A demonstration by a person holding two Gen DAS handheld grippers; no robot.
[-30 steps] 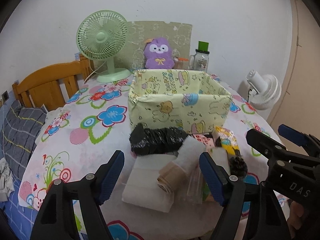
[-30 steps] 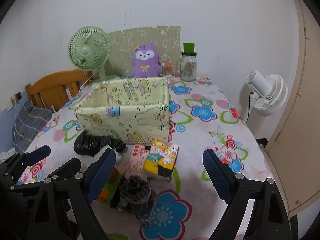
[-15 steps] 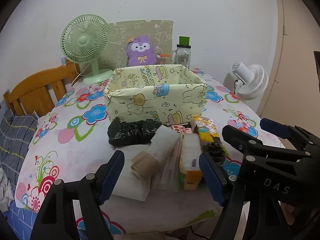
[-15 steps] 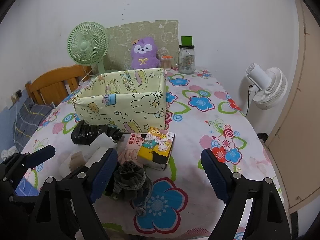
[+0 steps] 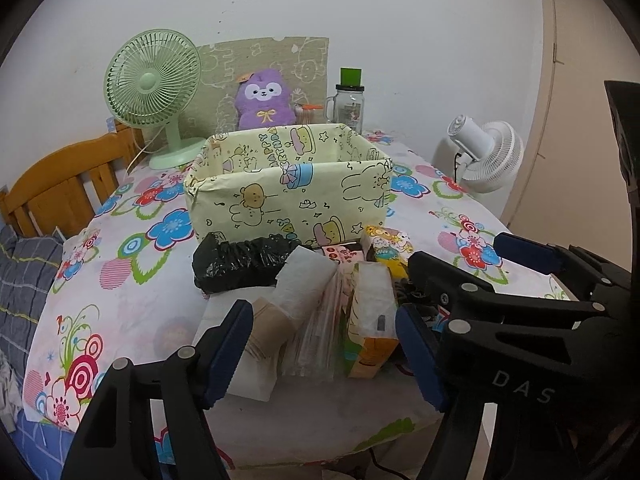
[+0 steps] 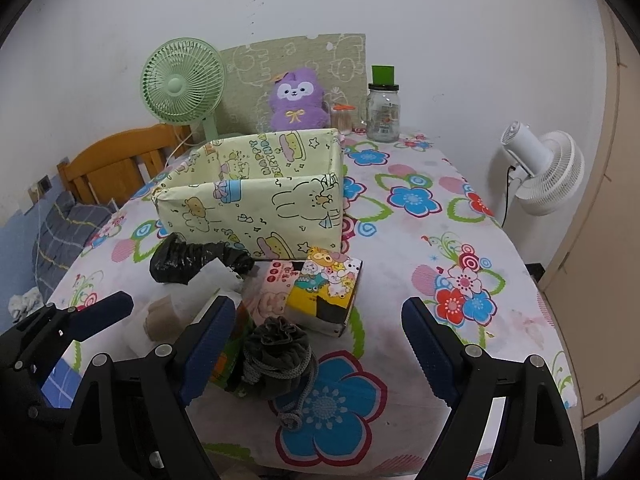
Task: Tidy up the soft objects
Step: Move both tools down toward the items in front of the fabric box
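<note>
The tabletop [image 6: 496, 320], under a cloth of bright printed flowers, fills most of the room's middle; its near edge is cut off by both tools. On its far half sits a pale yellow paper-wrapped box [image 5: 288, 196] with an open top, cartoon animals on its walls and the words "HAPPY BIRTHDAY" legible inside its far wall. What lies in it is hidden by the near wall.

Just near of the box lies the heap of soft things: a crumpled black plastic bag [image 5: 244, 262] on the left, a white folded cloth [image 5: 240, 340] under a roll of white and tan fabric [image 5: 288, 296], a clear plastic pack [image 5: 316, 332] and an orange and white carton [image 5: 372, 320] whose print is too small to read. To the right are a yellow cartoon-printed pack [image 6: 326, 286] and a dark grey knitted pouch [image 6: 276, 354] with a cord, partly behind one blue pad.

The left gripper [image 5: 324, 352] hangs over the near side of the heap, jaws spread wide and holding nothing. The right gripper [image 6: 320, 348], marked "DAS", has its jaws equally wide apart and empty.

Far back stand a green fan [image 5: 154, 84], a purple plush [image 6: 296, 98] and a glass jar [image 6: 383, 114].
</note>
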